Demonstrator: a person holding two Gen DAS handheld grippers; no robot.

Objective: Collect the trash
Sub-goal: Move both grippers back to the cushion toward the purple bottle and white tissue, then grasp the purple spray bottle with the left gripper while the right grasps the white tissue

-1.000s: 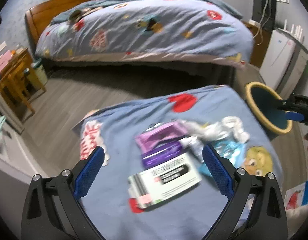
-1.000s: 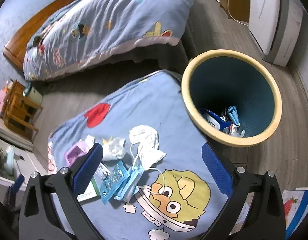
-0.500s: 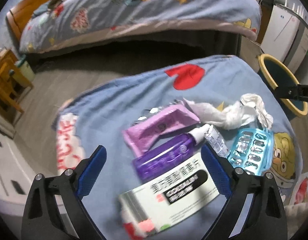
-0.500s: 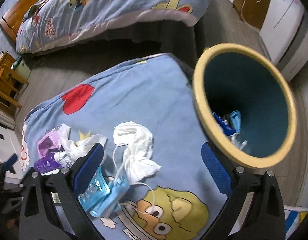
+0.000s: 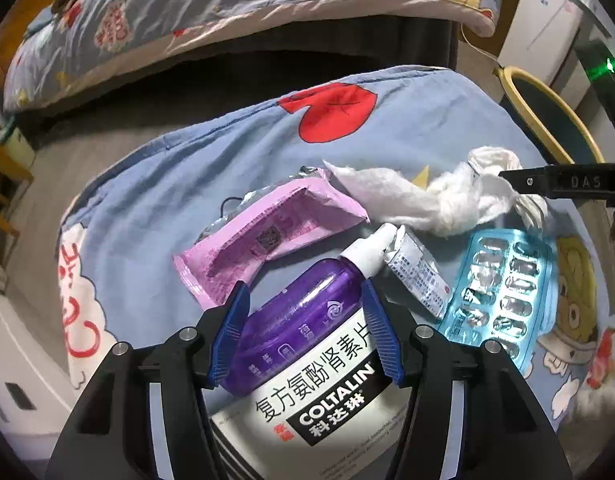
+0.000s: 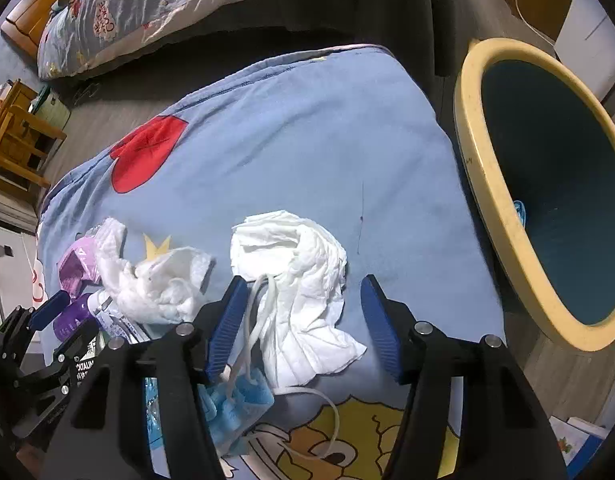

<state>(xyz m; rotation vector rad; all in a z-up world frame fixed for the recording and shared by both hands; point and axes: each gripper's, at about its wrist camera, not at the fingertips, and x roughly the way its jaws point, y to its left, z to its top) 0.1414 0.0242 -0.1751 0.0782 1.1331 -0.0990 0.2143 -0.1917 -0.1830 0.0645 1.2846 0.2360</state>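
Purple plastic bottle (image 5: 295, 320) being bracketed by left gripper (image 5: 305, 330), jaws apart, pads either side of body, contact not confirmed. Bottle lying on medicine box (image 5: 327, 392) on blue quilt (image 5: 235, 152). Long axis running from gripper toward upper right, white nozzle pointing at tissue (image 5: 411, 196). Judged light, stiff, smooth, likely slippery; hold best taken across mid-body. White mask (image 6: 303, 300) being straddled by right gripper (image 6: 301, 330), jaws wide, nothing gripped. Mask judged soft, limp; best pinched at bunched middle. Bin (image 6: 491, 184) standing just beside quilt edge.
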